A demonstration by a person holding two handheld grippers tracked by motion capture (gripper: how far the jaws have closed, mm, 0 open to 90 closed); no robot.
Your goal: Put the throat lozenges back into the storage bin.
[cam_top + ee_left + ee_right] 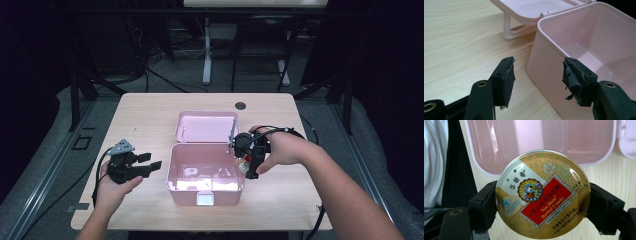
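A pink plastic box (204, 192) stands open in the middle of the wooden table, its lid (206, 126) folded flat behind it. My right gripper (249, 162) hovers at the box's right rim, shut on a round gold candy tin (541, 195) with a red label; the tin (244, 162) peeks out below the hand. The pink box (544, 142) lies beneath the tin. My left gripper (150, 162) rests left of the box, open, with nothing between its jaws. Its worn pads (507, 80) frame the box's near corner (549, 62).
A round cable hole (240, 105) sits at the table's far edge. The lid's handle (510, 28) rests on the table beside the lid. Bare wood lies left and right of the box. Table legs and cables stand on the dark floor beyond.
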